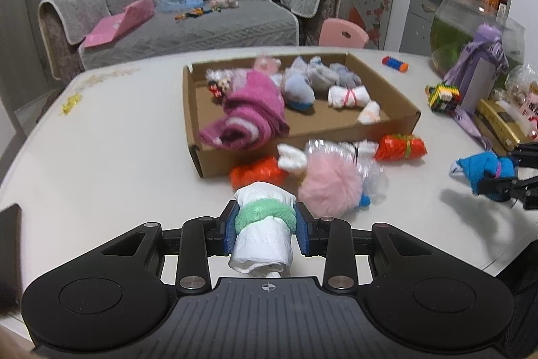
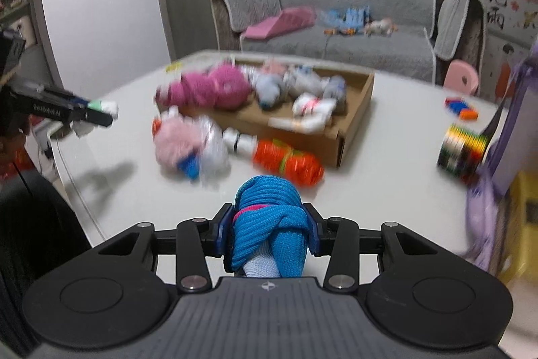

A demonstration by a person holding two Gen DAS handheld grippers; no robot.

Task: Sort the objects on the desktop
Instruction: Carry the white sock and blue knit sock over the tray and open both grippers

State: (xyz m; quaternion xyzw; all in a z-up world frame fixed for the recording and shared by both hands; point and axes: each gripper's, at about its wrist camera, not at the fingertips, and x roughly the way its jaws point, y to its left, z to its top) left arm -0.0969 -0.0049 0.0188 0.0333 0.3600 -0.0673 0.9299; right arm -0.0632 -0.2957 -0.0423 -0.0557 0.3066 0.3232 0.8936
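Note:
My left gripper (image 1: pixel 265 217) is shut on a white cloth roll (image 1: pixel 264 246) with a green band, held just above the white table. My right gripper (image 2: pixel 268 224) is shut on a blue knitted sock bundle (image 2: pixel 269 201), also off the table. Each shows in the other view: the left gripper (image 2: pixel 101 113) at the left edge, the right gripper (image 1: pixel 504 172) with the blue bundle (image 1: pixel 481 169) at the right edge. A cardboard box (image 1: pixel 215 162) ahead holds a magenta fuzzy sock (image 1: pixel 252 113) and several rolled socks. In front of it lie two orange bundles (image 1: pixel 401 147), a pink pompom (image 1: pixel 331 187) and white rolls.
On the table's right stand a purple bottle with straps (image 1: pixel 481 69), a colourful block toy (image 1: pixel 442 96), snack packets and a fish bowl (image 1: pixel 470 32). A small orange-blue toy (image 1: pixel 395 63) lies behind the box. A pink chair (image 1: pixel 343 32) and a grey sofa stand beyond the table.

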